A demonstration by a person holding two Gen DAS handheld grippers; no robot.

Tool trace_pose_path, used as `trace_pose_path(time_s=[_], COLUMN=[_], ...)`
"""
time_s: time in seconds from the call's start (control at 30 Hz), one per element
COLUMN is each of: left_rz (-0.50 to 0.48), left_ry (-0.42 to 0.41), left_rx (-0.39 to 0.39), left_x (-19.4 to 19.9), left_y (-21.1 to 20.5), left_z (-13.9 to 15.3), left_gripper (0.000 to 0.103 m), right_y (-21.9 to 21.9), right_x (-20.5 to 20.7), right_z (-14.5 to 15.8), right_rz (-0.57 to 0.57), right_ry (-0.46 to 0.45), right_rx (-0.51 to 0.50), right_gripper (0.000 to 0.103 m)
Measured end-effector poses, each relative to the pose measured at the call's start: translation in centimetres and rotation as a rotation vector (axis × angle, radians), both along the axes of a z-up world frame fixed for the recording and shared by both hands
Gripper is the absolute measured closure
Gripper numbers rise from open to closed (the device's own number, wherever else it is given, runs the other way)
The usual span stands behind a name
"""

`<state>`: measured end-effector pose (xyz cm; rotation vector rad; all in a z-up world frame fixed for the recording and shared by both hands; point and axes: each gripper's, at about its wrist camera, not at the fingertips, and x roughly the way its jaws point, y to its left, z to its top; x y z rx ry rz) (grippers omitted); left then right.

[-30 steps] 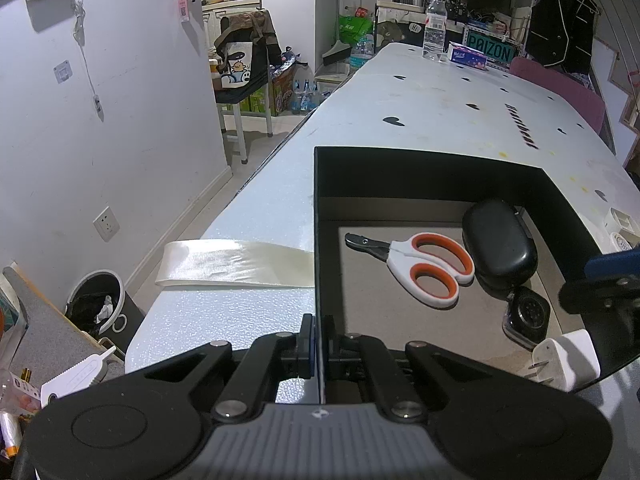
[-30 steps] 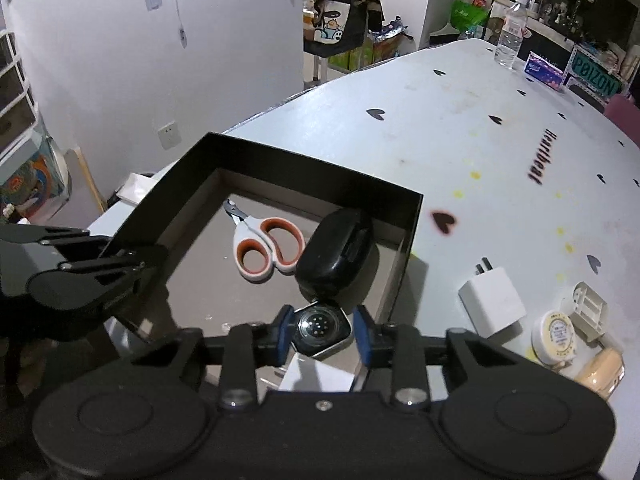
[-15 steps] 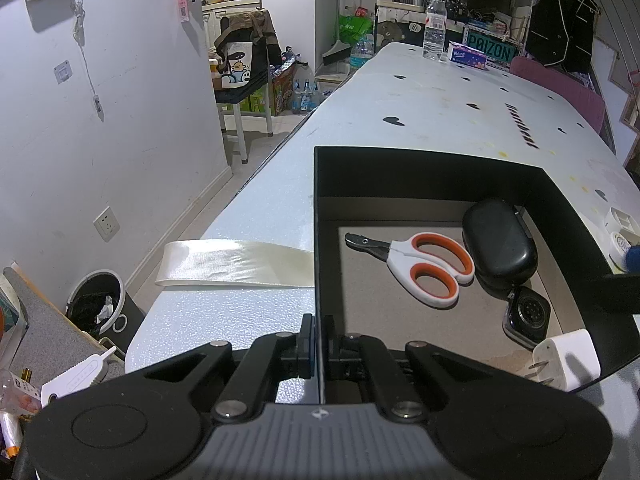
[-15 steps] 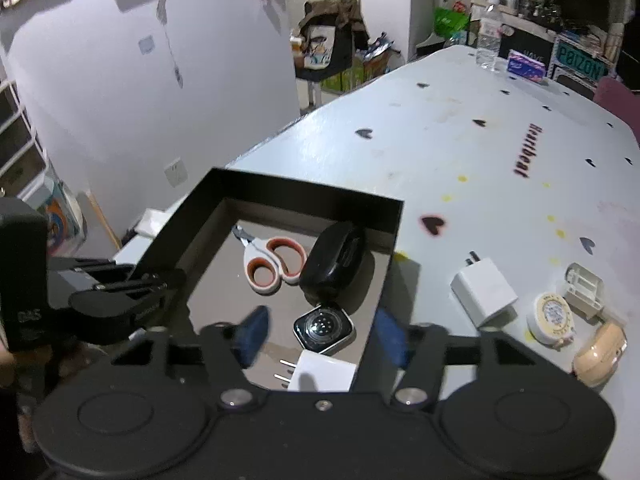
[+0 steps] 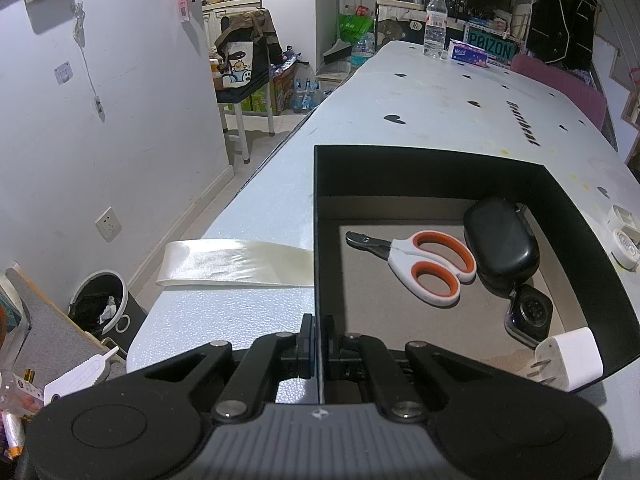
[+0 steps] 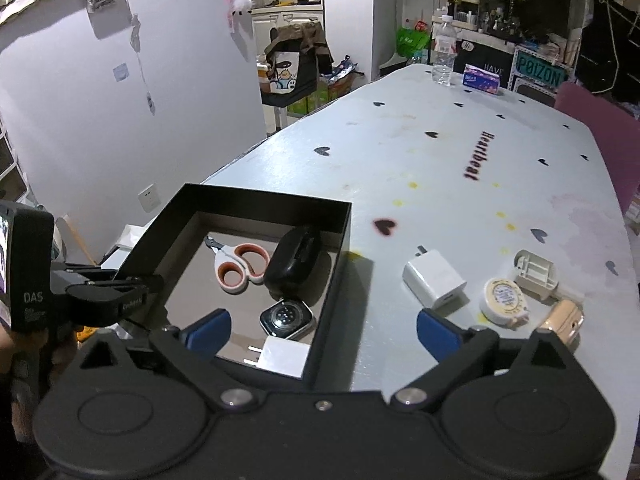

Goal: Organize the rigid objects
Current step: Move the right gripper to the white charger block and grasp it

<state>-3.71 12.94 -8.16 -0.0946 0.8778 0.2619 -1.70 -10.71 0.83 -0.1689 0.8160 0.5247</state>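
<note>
A black open box [image 5: 400, 168] [image 6: 248, 196] sits on the table. In it lie orange-handled scissors [image 5: 424, 265] [image 6: 240, 264], a black case [image 5: 500, 240] [image 6: 296, 258], a watch body [image 5: 528, 316] [image 6: 286, 317] and a white charger [image 5: 568, 358] [image 6: 280, 356]. My left gripper [image 5: 318, 340] [image 6: 120, 292] is shut on the box's near left wall. My right gripper [image 6: 320, 328] is open and empty above the box's right wall. Outside to the right lie a second white charger [image 6: 434, 278], a round tape measure [image 6: 502, 298], a white plastic holder [image 6: 534, 272] and a beige piece [image 6: 562, 318].
A strip of glossy tape [image 5: 236, 264] lies on the table left of the box. A water bottle [image 6: 442, 54] and a tissue pack [image 6: 482, 78] stand at the table's far end. A bin [image 5: 98, 304] stands on the floor to the left. A pink chair [image 6: 600, 128] is at the right.
My right gripper let go of the watch body in the box, opened wide and rose back. The left gripper has not moved.
</note>
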Motion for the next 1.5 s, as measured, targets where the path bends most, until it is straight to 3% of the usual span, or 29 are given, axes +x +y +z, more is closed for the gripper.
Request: trace_pose_path(time_s=[0.2, 0.5, 0.77, 1.03, 1.3, 1.5], left_rz=[0.001, 0.001, 0.001, 0.002, 0.002, 0.002], left_ry=[0.001, 0.001, 0.001, -0.002, -0.002, -0.002], left_rx=[0.003, 0.002, 0.002, 0.000, -0.001, 0.000], left_x=[0.0, 0.0, 0.1, 0.0, 0.0, 0.0], left_y=[0.0, 0.0, -0.1, -0.1, 0.0, 0.0], left_z=[0.0, 0.0, 0.0, 0.0, 0.0, 0.0], left_gripper=[0.101, 0.101, 0.101, 0.101, 0.101, 0.101], right_y=[-1.8, -7.6, -10.3, -9.2, -4.9, -2.3], right_x=[0.5, 4.9, 7.6, 11.2, 13.2, 14.0], right_z=[0.1, -1.0, -3.4, -5.2, -7.1, -7.9], right_rz=[-0.073, -0.322, -0.384, -0.480, -0.620, -0.603], right_ry=[-0.031, -0.049, -0.037, 0.161, 0.205, 0.091], right_rx=[0.004, 0.024, 0.162, 0.299, 0.201, 0.041], right_gripper=[0.000, 0.000, 0.000, 0.000, 0.009, 0.012])
